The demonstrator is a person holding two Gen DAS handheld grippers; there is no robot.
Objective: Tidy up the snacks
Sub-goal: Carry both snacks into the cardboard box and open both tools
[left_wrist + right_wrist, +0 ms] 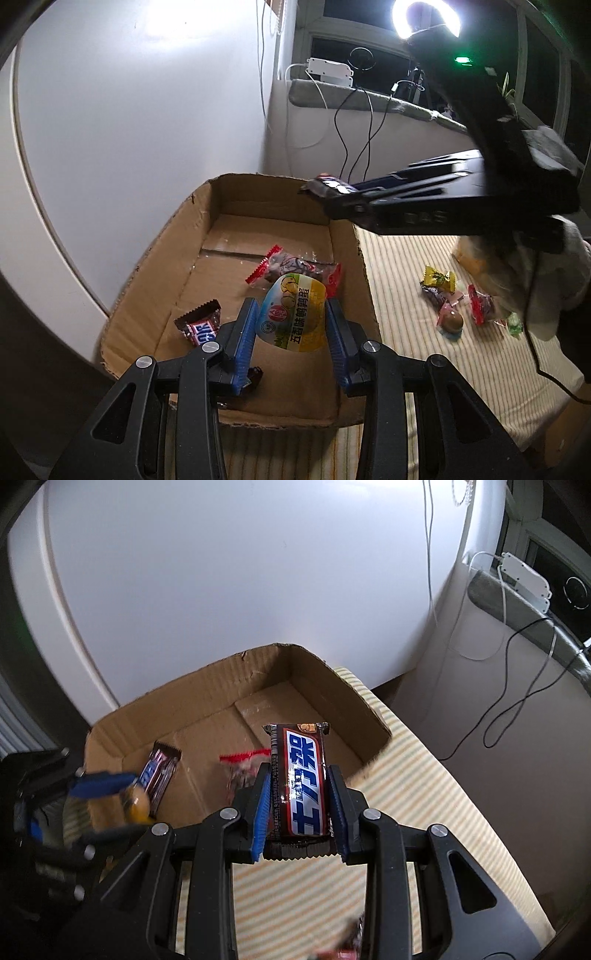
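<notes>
Both tongs hold a snack: the left gripper [291, 325] pinches a yellow egg pouch [291, 314] right over the cardboard box [155, 258], while the right gripper [298, 805] squeezes a brown chocolate bar [300, 779] (pointing lengthways toward the box) just short of the near wall.

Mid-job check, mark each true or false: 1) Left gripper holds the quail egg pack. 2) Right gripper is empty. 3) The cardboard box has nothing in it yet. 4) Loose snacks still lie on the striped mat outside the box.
1) True: the left gripper is shut on the quail egg pack over the cardboard box.
2) False: the right gripper grips a chocolate bar.
3) False: a small chocolate bar and a red-ended candy pack lie inside.
4) True: loose snacks lie on the striped mat.
</notes>
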